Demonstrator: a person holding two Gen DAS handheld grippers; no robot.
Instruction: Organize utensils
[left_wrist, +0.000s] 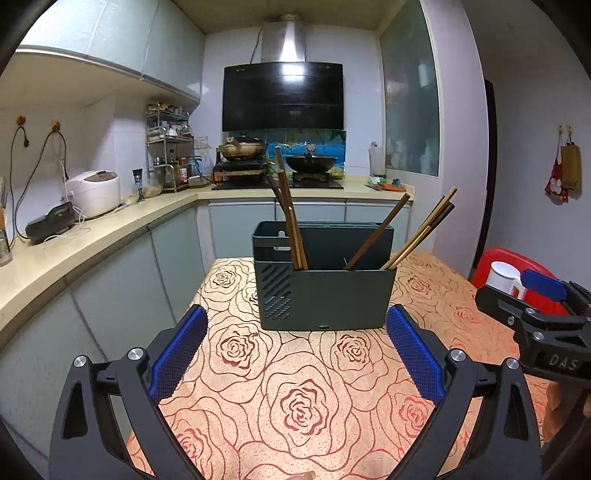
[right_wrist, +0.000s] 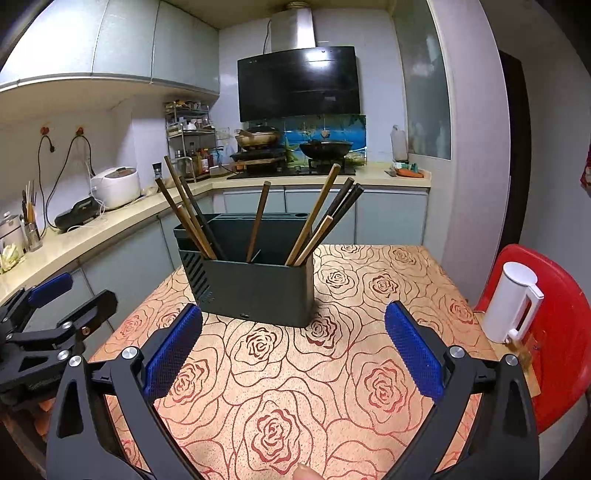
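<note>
Both my left gripper (left_wrist: 295, 350) and right gripper (right_wrist: 293, 347) gape empty before the holder (right_wrist: 255, 284), its chopsticks (right_wrist: 314, 221) splayed loosely.

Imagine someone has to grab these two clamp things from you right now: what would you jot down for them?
Left gripper: open, empty, hovering over the rose-patterned tablecloth, short of the holder.
Right gripper: open, empty, likewise.
The dark utensil holder stands upright mid-table. Chopsticks lean in its left, middle and right sections, mixed dark and light ones.
Done: every chopstick visible is in the holder; none is seen loose on the cloth.
Left: probably sorting or regrouping them; nothing is gripped yet.
</note>
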